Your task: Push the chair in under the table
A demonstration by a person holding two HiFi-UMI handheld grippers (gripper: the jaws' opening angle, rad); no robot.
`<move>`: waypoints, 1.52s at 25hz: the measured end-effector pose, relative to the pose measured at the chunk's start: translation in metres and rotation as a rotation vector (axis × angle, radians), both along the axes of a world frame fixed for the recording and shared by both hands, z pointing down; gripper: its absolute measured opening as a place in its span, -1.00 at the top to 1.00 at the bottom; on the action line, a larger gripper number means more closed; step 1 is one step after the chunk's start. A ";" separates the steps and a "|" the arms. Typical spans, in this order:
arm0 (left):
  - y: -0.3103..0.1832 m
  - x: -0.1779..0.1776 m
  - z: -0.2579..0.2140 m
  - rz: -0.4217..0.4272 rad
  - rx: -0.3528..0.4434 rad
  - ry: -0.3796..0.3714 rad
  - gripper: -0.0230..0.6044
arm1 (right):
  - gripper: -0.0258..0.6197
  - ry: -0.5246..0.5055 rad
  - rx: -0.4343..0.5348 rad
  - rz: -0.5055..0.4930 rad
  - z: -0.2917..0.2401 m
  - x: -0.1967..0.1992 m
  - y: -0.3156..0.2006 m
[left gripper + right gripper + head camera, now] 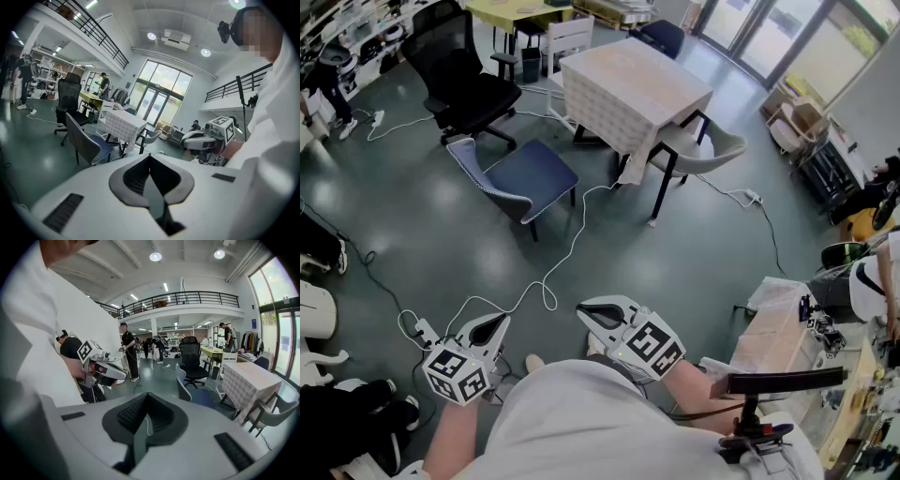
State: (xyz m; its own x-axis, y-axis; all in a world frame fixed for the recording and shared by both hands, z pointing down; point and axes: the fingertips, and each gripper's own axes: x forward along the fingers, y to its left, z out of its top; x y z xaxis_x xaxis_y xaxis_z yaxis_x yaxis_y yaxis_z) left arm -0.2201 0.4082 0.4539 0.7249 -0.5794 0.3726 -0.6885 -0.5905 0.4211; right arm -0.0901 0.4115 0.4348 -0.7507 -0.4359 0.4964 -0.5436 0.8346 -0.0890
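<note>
The blue chair (528,177) stands on the grey floor, pulled out to the left of the table (634,88) with its checkered cloth, and apart from it. Both grippers are far from the chair, close to my body at the bottom of the head view. My left gripper (493,324) is shut with nothing in it, and my right gripper (589,311) is shut and empty too. In the left gripper view the chair (87,143) and table (123,124) lie well ahead beyond the closed gripper (150,157). From the right gripper (147,396) I see the chair (190,393) and table (249,379).
A grey chair (705,149) is tucked in at the table's right side. A black office chair (459,77) stands behind the blue one. A white cable (555,270) runs over the floor to a power strip (422,329). A cluttered bench (787,323) is at my right.
</note>
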 end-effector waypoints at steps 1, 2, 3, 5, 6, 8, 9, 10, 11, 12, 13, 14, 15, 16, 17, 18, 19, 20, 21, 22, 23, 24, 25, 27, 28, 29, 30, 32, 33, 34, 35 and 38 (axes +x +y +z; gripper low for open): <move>-0.005 0.003 -0.001 -0.018 0.002 0.000 0.89 | 0.88 -0.003 0.004 -0.016 -0.001 0.003 -0.006; -0.009 0.006 -0.002 -0.035 0.004 0.001 0.89 | 0.88 -0.006 0.008 -0.032 -0.001 0.005 -0.012; -0.013 0.009 -0.002 -0.050 0.005 0.001 0.89 | 0.88 -0.010 0.011 -0.046 -0.002 0.008 -0.018; -0.020 0.018 -0.001 -0.066 0.000 -0.002 0.89 | 0.88 -0.019 0.011 -0.064 -0.001 0.016 -0.026; -0.023 0.023 0.001 -0.068 -0.005 -0.005 0.89 | 0.88 -0.022 0.010 -0.069 0.001 0.021 -0.029; -0.029 0.034 0.003 -0.067 -0.010 -0.012 0.89 | 0.88 -0.021 0.011 -0.072 0.003 0.032 -0.035; -0.033 0.040 0.003 -0.067 -0.011 -0.017 0.89 | 0.88 -0.020 0.014 -0.074 0.003 0.038 -0.039; -0.037 0.046 0.003 -0.069 -0.013 -0.021 0.89 | 0.88 -0.019 0.015 -0.078 0.004 0.044 -0.042; -0.042 0.051 0.004 -0.073 -0.016 -0.027 0.89 | 0.88 -0.019 0.014 -0.082 0.005 0.051 -0.045; -0.047 0.056 0.005 -0.081 -0.019 -0.033 0.89 | 0.88 -0.019 0.013 -0.087 0.007 0.057 -0.048; -0.053 0.061 0.006 -0.092 -0.022 -0.039 0.89 | 0.88 -0.018 0.015 -0.094 0.008 0.064 -0.051; -0.058 0.065 0.007 -0.106 -0.023 -0.043 0.89 | 0.88 -0.014 0.020 -0.102 0.010 0.071 -0.055; -0.064 0.069 0.009 -0.120 -0.023 -0.045 0.89 | 0.87 -0.008 0.027 -0.109 0.013 0.079 -0.058; -0.071 0.075 0.011 -0.131 -0.023 -0.039 0.89 | 0.87 -0.001 0.033 -0.114 0.016 0.088 -0.063; -0.078 0.082 0.013 -0.140 -0.024 -0.025 0.89 | 0.87 0.005 0.035 -0.116 0.020 0.099 -0.067; -0.087 0.089 0.015 -0.150 -0.027 -0.002 0.89 | 0.87 0.007 0.031 -0.113 0.025 0.111 -0.073; -0.095 0.096 0.016 -0.163 -0.031 0.023 0.89 | 0.82 0.010 0.023 -0.107 0.030 0.122 -0.079; -0.102 0.101 0.016 -0.180 -0.034 0.042 0.88 | 0.69 0.013 0.016 -0.099 0.034 0.132 -0.085; -0.108 0.103 0.015 -0.198 -0.034 0.050 0.88 | 0.53 0.017 0.009 -0.090 0.038 0.140 -0.089; -0.113 0.104 0.013 -0.215 -0.030 0.049 0.88 | 0.46 0.018 0.006 -0.079 0.039 0.146 -0.094; -0.116 0.104 0.012 -0.230 -0.025 0.042 0.88 | 0.44 0.016 0.007 -0.068 0.040 0.152 -0.097; -0.120 0.104 0.011 -0.245 -0.024 0.031 0.87 | 0.41 0.011 0.012 -0.055 0.039 0.157 -0.102; -0.124 0.104 0.011 -0.263 -0.027 0.019 0.82 | 0.39 0.006 0.018 -0.043 0.038 0.162 -0.107; -0.135 0.100 0.015 -0.304 -0.042 -0.005 0.73 | 0.38 -0.004 0.026 -0.028 0.041 0.170 -0.118; -0.143 0.095 0.018 -0.326 -0.049 -0.012 0.70 | 0.37 -0.009 0.024 -0.024 0.043 0.172 -0.126; -0.154 0.088 0.022 -0.347 -0.055 -0.016 0.69 | 0.37 -0.013 0.018 -0.021 0.045 0.173 -0.134; -0.165 0.080 0.025 -0.367 -0.061 -0.022 0.67 | 0.37 -0.014 0.011 -0.014 0.046 0.173 -0.142; -0.193 0.061 0.034 -0.404 -0.072 -0.038 0.62 | 0.37 -0.002 0.008 0.004 0.047 0.175 -0.161; -0.210 0.052 0.039 -0.420 -0.078 -0.043 0.58 | 0.37 0.005 0.012 0.016 0.046 0.177 -0.173; -0.227 0.042 0.044 -0.437 -0.088 -0.044 0.54 | 0.37 0.009 0.015 0.031 0.044 0.178 -0.184; -0.245 0.031 0.050 -0.456 -0.101 -0.041 0.50 | 0.37 0.010 0.016 0.049 0.042 0.179 -0.197; -0.302 -0.014 0.064 -0.528 -0.144 -0.048 0.41 | 0.37 0.024 0.017 0.086 0.036 0.168 -0.233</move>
State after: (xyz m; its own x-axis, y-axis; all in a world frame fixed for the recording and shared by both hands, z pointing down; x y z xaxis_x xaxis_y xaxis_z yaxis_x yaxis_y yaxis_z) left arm -0.2338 0.1066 0.5183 0.3294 -0.8009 0.5001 -0.8961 -0.0982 0.4329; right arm 0.0780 0.1786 0.4704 -0.6980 -0.5069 0.5058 -0.6150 0.7862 -0.0608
